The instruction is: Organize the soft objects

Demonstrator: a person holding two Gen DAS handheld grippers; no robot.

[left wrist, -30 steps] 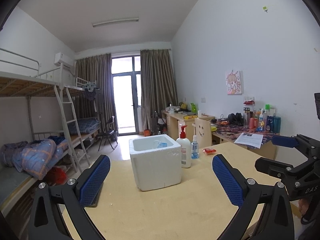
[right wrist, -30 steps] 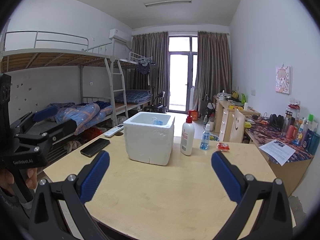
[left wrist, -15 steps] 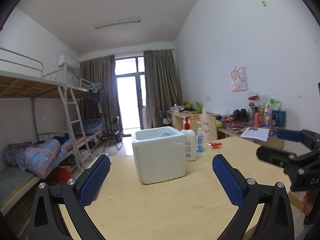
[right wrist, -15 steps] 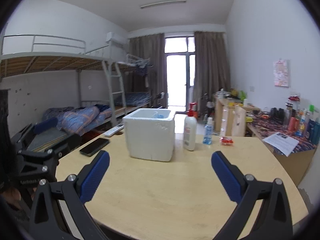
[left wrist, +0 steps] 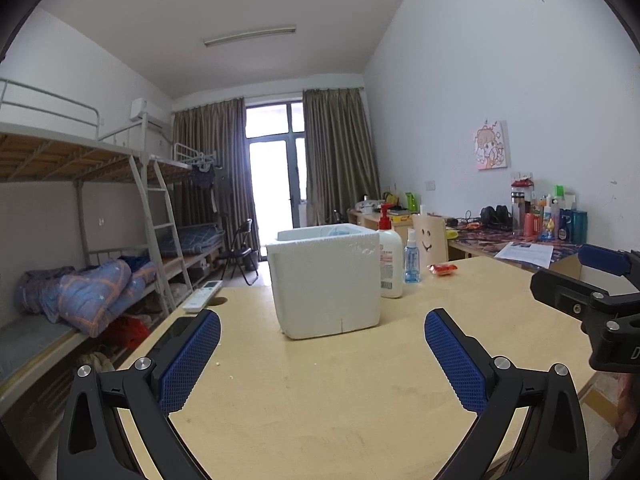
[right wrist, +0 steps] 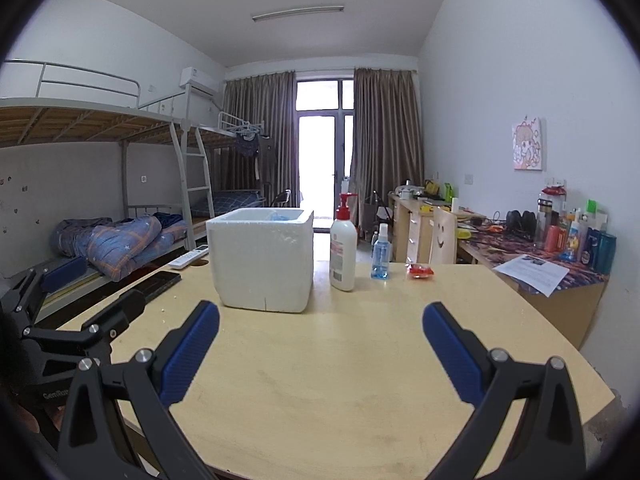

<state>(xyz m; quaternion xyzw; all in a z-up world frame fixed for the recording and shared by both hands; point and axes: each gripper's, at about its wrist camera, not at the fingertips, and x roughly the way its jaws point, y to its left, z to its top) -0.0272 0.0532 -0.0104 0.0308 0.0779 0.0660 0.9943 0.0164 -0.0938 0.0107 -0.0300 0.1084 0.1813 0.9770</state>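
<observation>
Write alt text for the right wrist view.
An open right gripper with blue pads hovers over a bare stretch of a wooden table, holding nothing. Beyond it stand a white foam box, a pump bottle and a small spray bottle; the left gripper shows at the left edge.

White walls and ceiling enclose a narrow dormitory room, with a fluorescent tube point(right wrist: 298, 13) overhead. At frame centre a glass balcony door point(right wrist: 325, 166) glows between brown curtains point(right wrist: 386, 146). Metal bunk beds point(left wrist: 76, 200) with a ladder point(right wrist: 196, 184) fill the left, and wooden desks point(right wrist: 416, 224) line the right wall beneath a cartoon picture point(left wrist: 491, 151).
</observation>
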